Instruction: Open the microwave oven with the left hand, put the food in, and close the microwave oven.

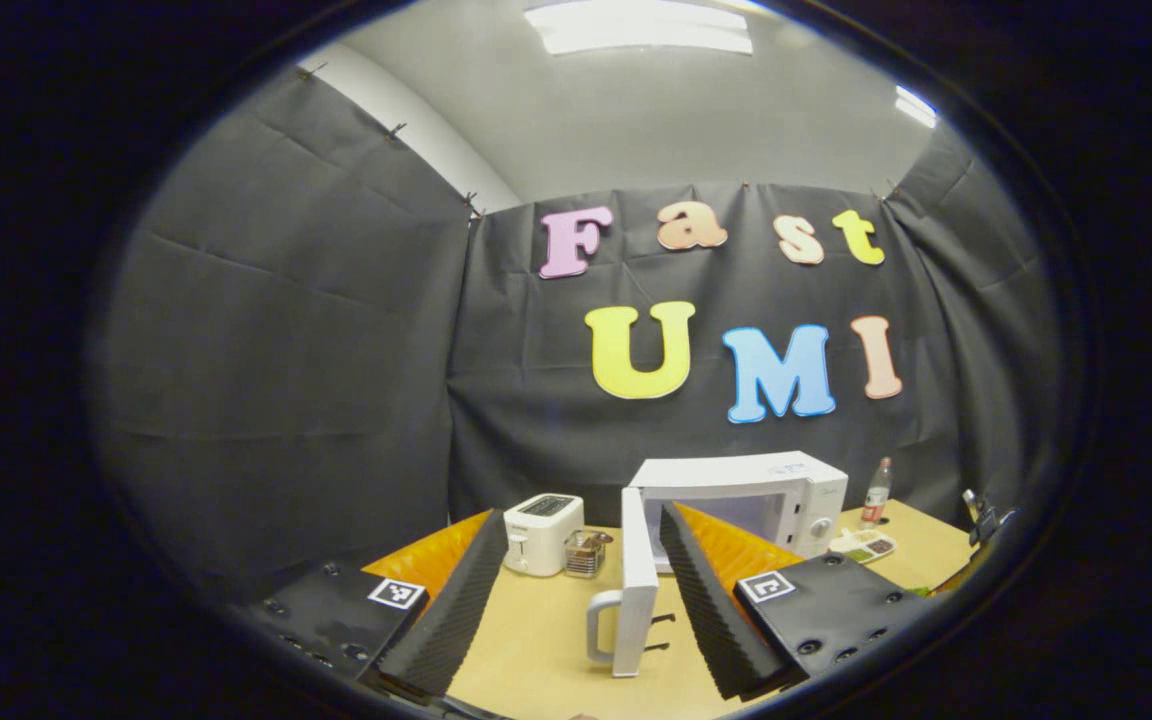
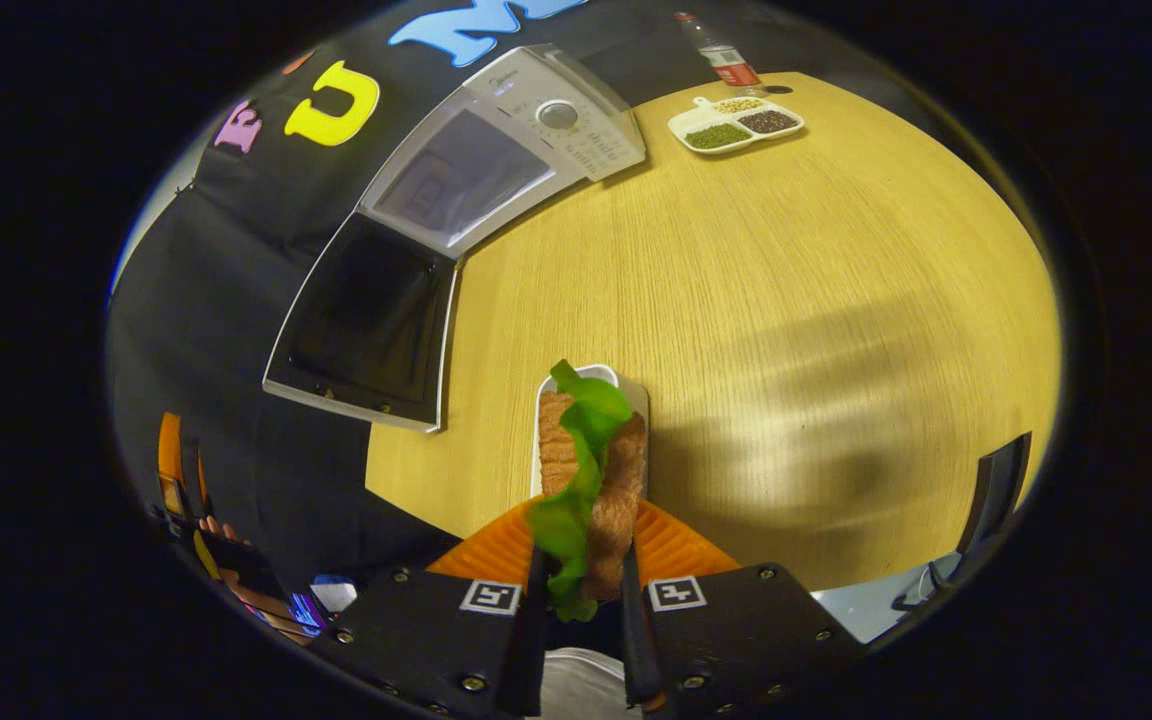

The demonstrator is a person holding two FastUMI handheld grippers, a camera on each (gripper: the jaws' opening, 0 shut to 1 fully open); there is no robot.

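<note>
A pale wooden table point(image 2: 786, 300) stands in a booth walled with black cloth, under a white ceiling with strip lights. The microwave point(image 1: 766, 495) sits toward the back of the table, its door point(image 1: 636, 580) swung wide open, the handle point(image 1: 601, 625) on the door's outer face. In the left gripper view a white toaster point(image 1: 541, 533) stands left of the microwave, with a small clear container point(image 1: 586, 553) just beside it. Right of the microwave lie a white divided dish point(image 1: 864, 545) of dried beans and, behind that, a bottle point(image 1: 876, 493).

The left gripper point(image 1: 576, 590) is released, its fingers wide apart with nothing between them; the open door edge stands just ahead, between the fingers in that view.

The right gripper point(image 2: 578, 590) is clenched on the food point(image 2: 591, 470), a pink slab with green leaf draped over it, gripped at its near end. The food hangs over a white tray point(image 2: 546, 420) on the table, in front of the microwave's open door point(image 2: 366, 320). The cavity beyond looks bare.
</note>
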